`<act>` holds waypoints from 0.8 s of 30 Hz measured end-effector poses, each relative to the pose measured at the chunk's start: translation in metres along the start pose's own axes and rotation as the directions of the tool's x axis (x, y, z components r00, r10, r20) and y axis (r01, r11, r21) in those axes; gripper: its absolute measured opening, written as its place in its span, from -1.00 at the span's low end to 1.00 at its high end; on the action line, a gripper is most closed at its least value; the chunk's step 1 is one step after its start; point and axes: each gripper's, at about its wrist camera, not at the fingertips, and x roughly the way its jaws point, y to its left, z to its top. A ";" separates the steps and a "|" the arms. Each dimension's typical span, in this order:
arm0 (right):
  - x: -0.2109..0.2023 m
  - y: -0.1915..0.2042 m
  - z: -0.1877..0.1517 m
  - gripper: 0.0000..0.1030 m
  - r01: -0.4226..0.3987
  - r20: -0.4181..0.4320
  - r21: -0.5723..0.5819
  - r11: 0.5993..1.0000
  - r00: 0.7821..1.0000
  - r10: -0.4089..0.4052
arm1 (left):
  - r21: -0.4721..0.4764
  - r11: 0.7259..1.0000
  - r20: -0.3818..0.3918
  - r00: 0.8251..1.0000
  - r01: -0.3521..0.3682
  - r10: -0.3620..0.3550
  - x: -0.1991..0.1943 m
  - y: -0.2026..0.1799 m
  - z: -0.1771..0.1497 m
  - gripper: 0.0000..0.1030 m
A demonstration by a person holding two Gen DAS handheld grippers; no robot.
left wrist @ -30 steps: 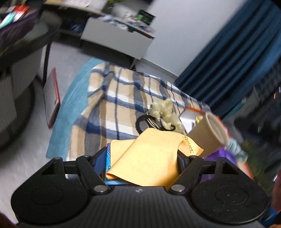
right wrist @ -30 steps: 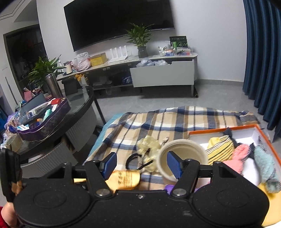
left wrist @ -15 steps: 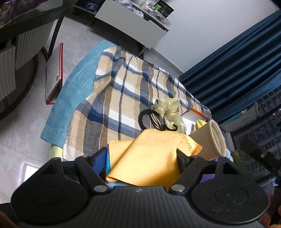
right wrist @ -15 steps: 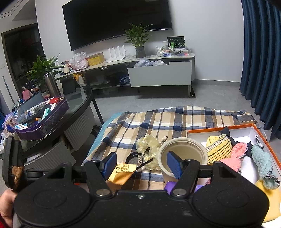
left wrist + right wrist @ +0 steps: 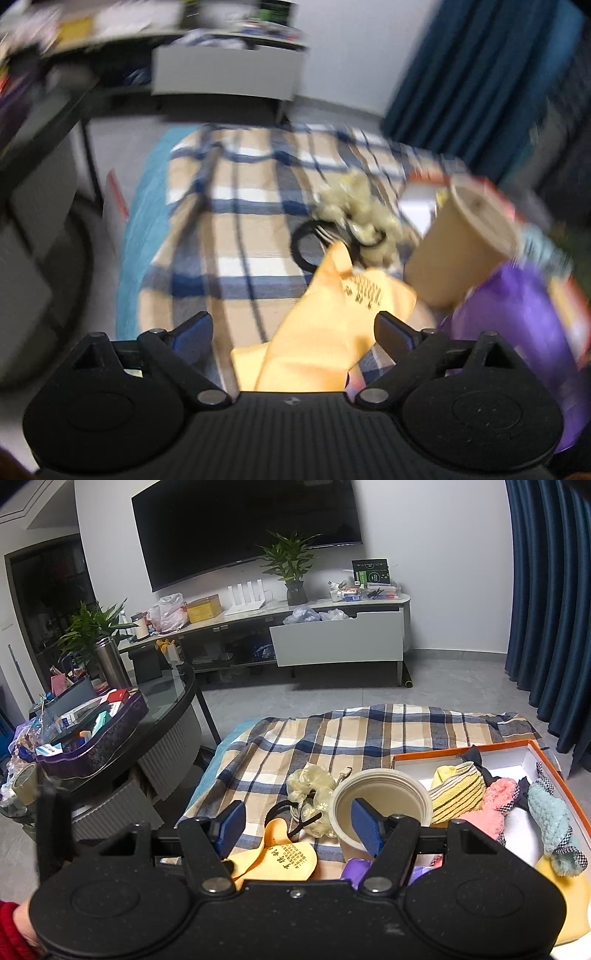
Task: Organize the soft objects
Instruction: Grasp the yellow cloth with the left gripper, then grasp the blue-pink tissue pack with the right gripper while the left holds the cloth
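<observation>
Cloth, yellow (image 5: 317,343), lies slack between left claw (image 5: 293,328) pads, jaws opening, no pinch on it. Right claw (image 5: 297,827) spread, empty, paper cup (image 5: 380,805) ahead. Limp, light, I'd regrip at bunched fold.

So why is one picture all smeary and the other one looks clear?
Left wrist view: the whole picture is streaked with motion blur, so the orange-yellow cloth and the tan paper cup look smudged. Right wrist view: sharp, so the printed marks on that cloth and the stripes on the yellow striped sock show clearly. Both views bend straight edges like a fishbowl.
</observation>
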 end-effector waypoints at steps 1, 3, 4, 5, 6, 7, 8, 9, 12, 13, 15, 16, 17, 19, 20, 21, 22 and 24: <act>0.000 0.000 -0.001 0.49 -0.002 0.000 0.001 1.000 1.000 0.002 | 0.052 0.998 -0.018 0.999 -0.027 0.028 0.008 -0.007 0.001 0.82; -0.002 0.003 -0.001 0.49 -0.003 -0.002 -0.002 1.000 1.000 0.003 | 0.126 0.991 -0.046 0.997 -0.047 0.054 0.023 -0.016 0.002 0.48; -0.003 0.004 -0.001 0.49 -0.005 -0.002 -0.005 1.000 1.000 0.005 | 0.129 0.991 -0.053 0.997 -0.042 0.049 0.027 -0.016 0.002 0.14; -0.004 0.005 -0.002 0.49 -0.005 -0.001 -0.007 1.000 1.000 0.005 | 0.103 0.994 -0.052 0.998 -0.019 0.025 0.029 -0.013 0.004 -0.13; -0.006 0.005 -0.002 0.49 -0.004 -0.002 -0.010 1.000 1.000 0.004 | 0.069 0.998 -0.042 0.999 -0.003 0.005 0.028 -0.008 0.005 -0.24; -0.007 0.005 -0.003 0.49 -0.001 -0.002 -0.014 1.000 1.000 0.001 | 0.035 0.999 -0.027 1.000 0.003 -0.002 0.026 -0.003 0.007 -0.41; -0.008 0.005 -0.003 0.49 0.003 -0.003 -0.016 1.000 1.000 -0.003 | 0.001 1.000 -0.006 1.000 0.005 -0.005 0.022 0.002 0.009 -0.55; -0.009 0.005 -0.005 0.49 0.003 -0.006 -0.018 1.000 1.000 -0.003 | -0.035 0.999 0.018 1.000 0.005 -0.005 0.016 0.007 0.010 -0.61; -0.009 0.008 -0.010 0.49 -0.004 -0.024 -0.026 1.000 1.000 0.004 | -0.107 0.994 0.092 0.995 -0.019 0.029 -0.007 0.022 0.011 -0.75; -0.007 0.011 -0.013 0.49 -0.014 -0.034 -0.030 0.999 0.999 0.013 | -0.119 0.992 0.112 0.993 -0.031 0.045 -0.015 0.026 0.010 -0.79; -0.003 0.020 -0.018 0.49 -0.038 -0.056 -0.048 0.998 0.998 0.036 | -0.145 0.987 0.147 0.985 -0.064 0.085 -0.030 0.033 0.008 -0.81; 0.001 0.028 -0.023 0.50 -0.052 -0.072 -0.063 0.997 0.996 0.047 | -0.157 0.984 0.160 0.981 -0.083 0.108 -0.037 0.035 0.006 -0.82; 0.006 0.035 -0.027 0.51 -0.064 -0.088 -0.076 0.995 0.994 0.057 | -0.168 0.980 0.175 0.976 -0.102 0.132 -0.044 0.039 0.003 -0.82; 0.018 0.049 -0.036 0.51 -0.091 -0.124 -0.093 0.991 0.989 0.079 | -0.195 0.974 0.195 0.969 -0.116 0.154 -0.053 0.046 -0.002 -0.83; 0.023 0.055 -0.041 0.51 -0.101 -0.144 -0.102 0.990 0.986 0.086 | -0.206 0.972 0.196 0.969 -0.108 0.149 -0.056 0.049 -0.004 -0.84; 0.029 0.061 -0.046 0.51 -0.109 -0.164 -0.109 0.988 0.982 0.090 | -0.220 0.971 0.194 0.971 -0.098 0.142 -0.058 0.052 -0.008 -0.84; 0.036 0.068 -0.052 0.52 -0.121 -0.185 -0.117 0.986 0.978 0.098 | -0.227 0.969 0.190 0.972 -0.094 0.139 -0.058 0.053 -0.009 -0.84; 0.047 0.077 -0.059 0.52 -0.132 -0.207 -0.132 0.982 0.973 0.103 | -0.216 0.972 0.180 0.974 -0.095 0.135 -0.055 0.054 -0.015 -0.83</act>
